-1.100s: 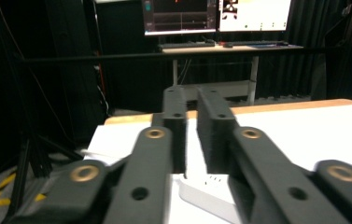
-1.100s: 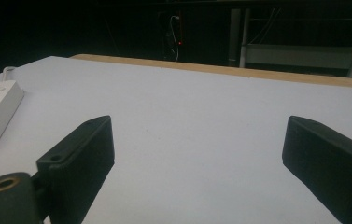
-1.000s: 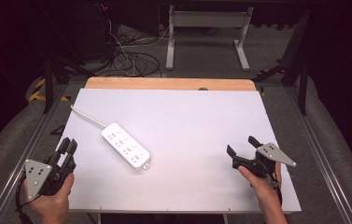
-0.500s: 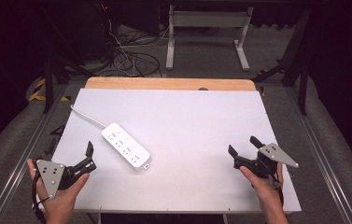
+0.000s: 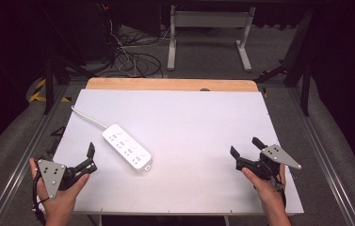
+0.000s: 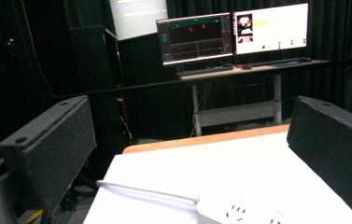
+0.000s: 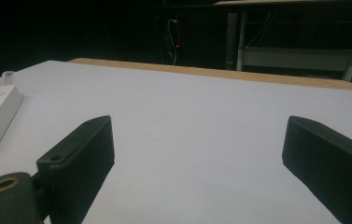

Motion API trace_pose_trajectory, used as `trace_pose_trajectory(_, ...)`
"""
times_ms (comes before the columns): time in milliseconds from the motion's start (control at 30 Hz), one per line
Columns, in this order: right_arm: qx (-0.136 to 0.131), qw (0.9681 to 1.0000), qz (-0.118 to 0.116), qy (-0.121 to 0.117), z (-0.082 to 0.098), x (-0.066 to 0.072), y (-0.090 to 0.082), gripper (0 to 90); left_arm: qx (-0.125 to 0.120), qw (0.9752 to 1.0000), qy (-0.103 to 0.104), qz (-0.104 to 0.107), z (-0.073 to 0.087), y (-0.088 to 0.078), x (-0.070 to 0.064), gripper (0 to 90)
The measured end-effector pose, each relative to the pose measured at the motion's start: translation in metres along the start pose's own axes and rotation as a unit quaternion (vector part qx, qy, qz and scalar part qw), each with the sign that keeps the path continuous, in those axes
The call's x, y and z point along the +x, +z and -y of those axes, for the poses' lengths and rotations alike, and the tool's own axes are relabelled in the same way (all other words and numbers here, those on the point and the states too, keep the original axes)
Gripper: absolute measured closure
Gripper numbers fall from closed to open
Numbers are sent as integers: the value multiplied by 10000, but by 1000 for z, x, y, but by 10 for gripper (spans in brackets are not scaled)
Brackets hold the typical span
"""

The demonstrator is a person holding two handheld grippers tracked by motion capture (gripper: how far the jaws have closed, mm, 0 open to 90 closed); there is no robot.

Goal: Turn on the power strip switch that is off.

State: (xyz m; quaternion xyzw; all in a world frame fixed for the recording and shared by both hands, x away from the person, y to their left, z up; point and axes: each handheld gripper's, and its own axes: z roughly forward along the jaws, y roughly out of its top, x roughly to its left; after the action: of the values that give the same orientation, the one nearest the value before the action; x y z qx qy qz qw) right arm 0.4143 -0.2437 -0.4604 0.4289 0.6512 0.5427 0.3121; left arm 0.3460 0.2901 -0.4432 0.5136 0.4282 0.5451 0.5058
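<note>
High view first: we see the white power strip (image 5: pixel 127 153) lying slantwise on the left half of the white table (image 5: pixel 194 122), its cord (image 5: pixel 86 117) trailing toward the far left edge. Our left gripper (image 5: pixel 89 155) sits just beside it — jaws having just been opening, wide now, nothing between them. Our right gripper (image 5: pixel 245 149) rests well apart at the right, jaws spread too, empty.

White power strip (image 5: pixel 127 154) lies diagonally on the left half of the white table (image 5: pixel 189 122), its cord (image 5: pixel 88 118) running toward the far left corner. Left gripper (image 5: pixel 91 157), near the front left corner, has just been opening; jaws spread, nothing between them. Right gripper (image 5: pixel 246 147), near the front right corner, gapes empty.
</note>
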Motion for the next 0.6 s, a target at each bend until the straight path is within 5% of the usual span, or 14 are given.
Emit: trace_pose_trajectory(600, 43, 10000, 15, -88, 1, 2, 0, 96, 58, 10000, -61, 24, 3, 3, 4, 41)
